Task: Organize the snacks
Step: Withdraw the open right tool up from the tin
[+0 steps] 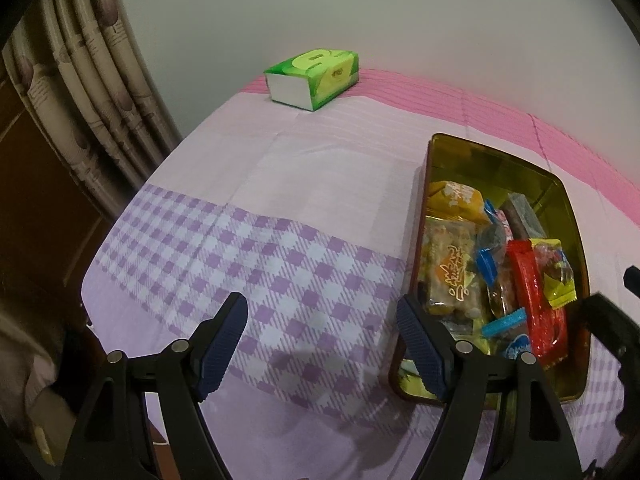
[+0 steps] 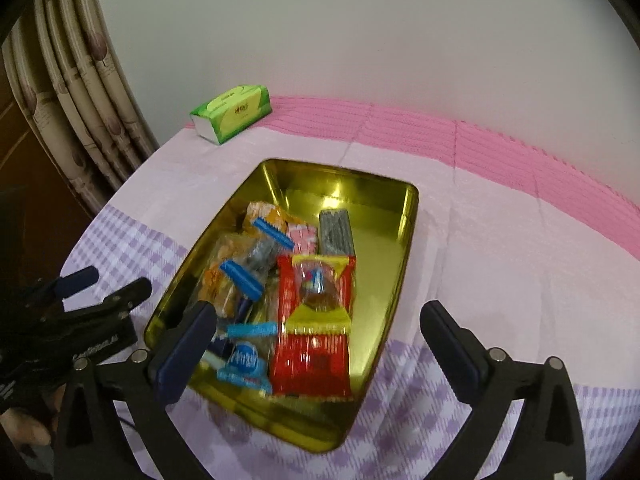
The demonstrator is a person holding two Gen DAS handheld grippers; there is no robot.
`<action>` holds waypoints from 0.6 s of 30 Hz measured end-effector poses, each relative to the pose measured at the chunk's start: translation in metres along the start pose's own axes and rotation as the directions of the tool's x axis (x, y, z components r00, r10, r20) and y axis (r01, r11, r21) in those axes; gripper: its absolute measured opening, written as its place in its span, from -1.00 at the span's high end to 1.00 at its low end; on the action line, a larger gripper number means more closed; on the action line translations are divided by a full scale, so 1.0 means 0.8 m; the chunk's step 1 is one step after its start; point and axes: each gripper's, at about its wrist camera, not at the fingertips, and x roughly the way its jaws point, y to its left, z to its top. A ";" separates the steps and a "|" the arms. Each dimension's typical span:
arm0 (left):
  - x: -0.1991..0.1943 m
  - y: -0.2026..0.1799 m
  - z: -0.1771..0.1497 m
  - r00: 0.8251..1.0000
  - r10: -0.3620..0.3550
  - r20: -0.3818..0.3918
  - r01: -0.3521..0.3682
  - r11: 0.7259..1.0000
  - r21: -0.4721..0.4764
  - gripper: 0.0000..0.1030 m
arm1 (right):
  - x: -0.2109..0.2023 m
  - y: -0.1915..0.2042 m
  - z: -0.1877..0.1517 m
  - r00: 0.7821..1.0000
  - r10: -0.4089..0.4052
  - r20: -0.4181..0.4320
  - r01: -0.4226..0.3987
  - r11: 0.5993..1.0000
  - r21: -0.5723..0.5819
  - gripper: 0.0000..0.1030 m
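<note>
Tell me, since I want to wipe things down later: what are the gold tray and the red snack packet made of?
The gold rectangular tray looks like thin metal with a glossy, mirror-like finish: its inner walls reflect light and the snacks. The red snack packet looks like shiny plastic film, judging by its crinkles and glare.

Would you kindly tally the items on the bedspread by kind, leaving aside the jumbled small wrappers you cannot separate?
Gold metal tray: 1
Green tissue pack: 1
Large red snack packet: 1
Yellow-edged clear snack packet: 1
Grey snack bar: 1
Total: 5. The blue, orange and pink wrappers overlap too much to count reliably.
</note>
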 end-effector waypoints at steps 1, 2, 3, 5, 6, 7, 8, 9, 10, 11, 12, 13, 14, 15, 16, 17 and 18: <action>0.000 -0.001 0.000 1.000 0.000 0.001 0.000 1.000 0.003 -0.50 | -0.002 -0.001 -0.003 1.000 0.005 -0.006 -0.005 1.000 0.002 -0.97; -0.001 -0.002 -0.001 1.000 0.003 0.001 -0.003 1.000 0.006 -0.50 | -0.003 -0.001 -0.006 1.000 0.011 -0.010 -0.011 1.000 0.004 -0.97; 0.000 -0.002 -0.003 1.000 0.008 -0.002 -0.008 1.000 0.005 -0.50 | -0.005 -0.002 -0.009 1.000 0.009 -0.015 -0.009 1.000 0.005 -0.97; 0.001 -0.005 -0.004 1.000 -0.003 -0.013 0.003 1.000 0.010 -0.50 | -0.006 -0.002 -0.015 1.000 0.007 -0.023 -0.007 1.000 0.000 -0.97; 0.001 -0.006 -0.004 1.000 -0.007 -0.015 0.007 1.000 0.015 -0.50 | -0.007 -0.002 -0.018 0.999 0.008 -0.031 -0.008 1.000 -0.002 -0.97; 0.000 -0.006 -0.005 1.000 -0.002 -0.013 0.002 1.000 0.020 -0.50 | -0.007 -0.002 -0.020 0.999 0.008 -0.035 -0.008 1.000 0.000 -0.97; -0.001 -0.007 -0.006 1.000 -0.001 -0.009 0.001 1.000 0.021 -0.50 | -0.007 -0.002 -0.022 0.999 0.007 -0.036 -0.007 1.000 0.004 -0.97; -0.001 -0.007 -0.006 1.000 -0.001 -0.008 0.001 1.000 0.022 -0.50 | -0.007 -0.003 -0.023 0.999 0.008 -0.042 -0.008 1.000 0.006 -0.97; -0.002 -0.008 -0.007 1.000 -0.002 -0.007 0.003 1.000 0.024 -0.50 | -0.007 -0.003 -0.026 0.999 0.008 -0.048 -0.007 1.000 0.009 -0.97; -0.002 -0.008 -0.008 1.000 -0.001 -0.010 0.001 1.000 0.022 -0.50 | -0.005 -0.004 -0.029 0.998 0.004 -0.056 -0.003 1.000 0.014 -0.97; -0.002 -0.008 -0.009 1.000 -0.002 -0.017 0.002 1.000 0.022 -0.50 | -0.003 -0.004 -0.030 0.998 0.001 -0.062 0.000 1.000 0.015 -0.97; -0.002 -0.009 -0.010 1.000 -0.004 -0.020 0.005 1.000 0.020 -0.50 | -0.002 -0.003 -0.032 0.998 0.003 -0.068 -0.002 1.000 0.013 -0.97; -0.003 -0.009 -0.011 1.000 -0.011 -0.024 0.012 1.000 0.019 -0.50 | 0.000 -0.002 -0.033 0.997 0.003 -0.075 -0.003 1.000 0.009 -0.97; -0.003 -0.010 -0.012 1.000 -0.014 -0.025 0.014 1.000 0.021 -0.50 | 0.001 -0.002 -0.035 0.997 0.001 -0.082 0.000 1.000 0.006 -0.97; -0.004 -0.011 -0.013 1.000 -0.014 -0.026 0.015 1.000 0.026 -0.50 | 0.001 -0.002 -0.037 0.996 -0.002 -0.085 0.002 1.000 0.005 -0.97; -0.005 -0.012 -0.013 1.000 -0.013 -0.023 0.013 0.999 0.029 -0.50 | 0.001 -0.001 -0.038 0.996 -0.002 -0.088 0.003 1.000 0.002 -0.97; -0.006 -0.013 -0.014 1.000 -0.012 -0.021 0.013 0.999 0.035 -0.50 | 0.001 -0.001 -0.039 0.996 -0.001 -0.091 0.002 1.000 0.002 -0.97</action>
